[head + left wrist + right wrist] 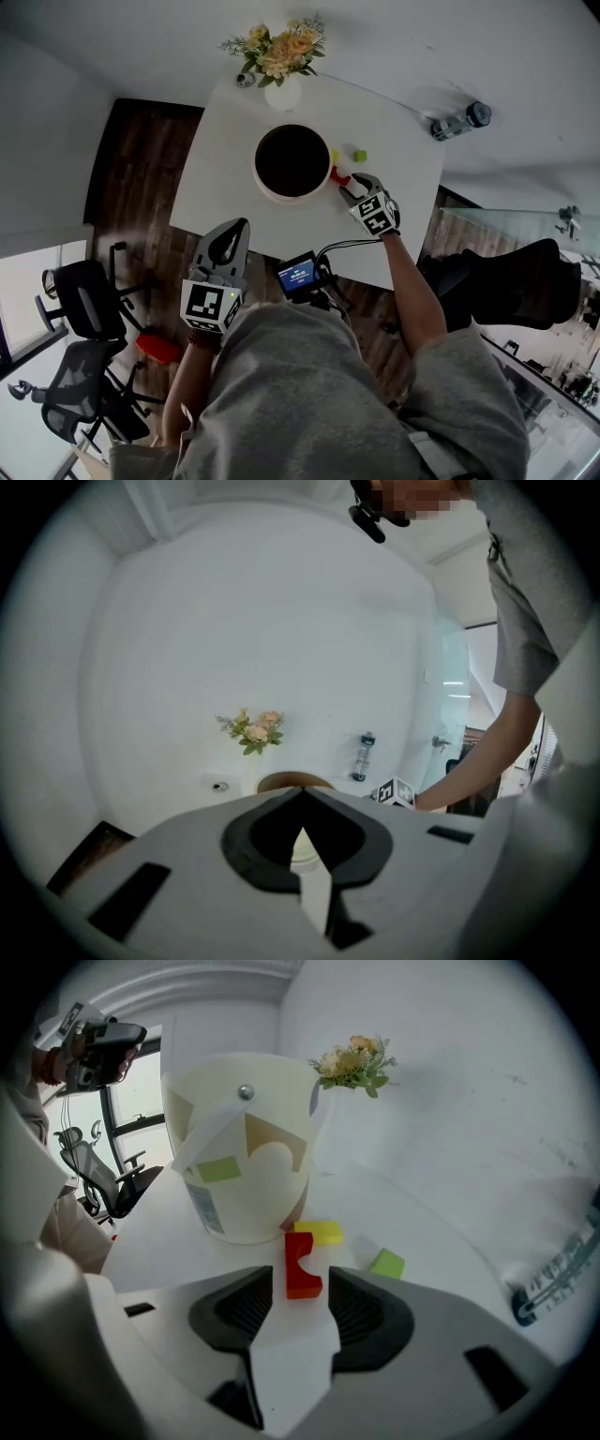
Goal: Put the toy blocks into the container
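A white round container (263,187) with a dark inside stands mid-table and fills the back of the right gripper view (246,1147). A red notched block (339,176) (302,1265) lies beside it on the right. Behind the red one lie a yellow block (335,157) (319,1233) and a green block (360,156) (386,1263). My right gripper (349,189) (300,1279) is open, its jaws straddling the red block with a gap on each side. My left gripper (240,225) (302,791) is shut and empty, held near the table's front edge, pointing toward the container (292,782).
A vase of flowers (281,56) (354,1061) stands at the table's far edge with a small round object (245,80) beside it. A water bottle (459,120) (553,1274) lies at the far right corner. Office chairs (80,291) stand on the floor to the left.
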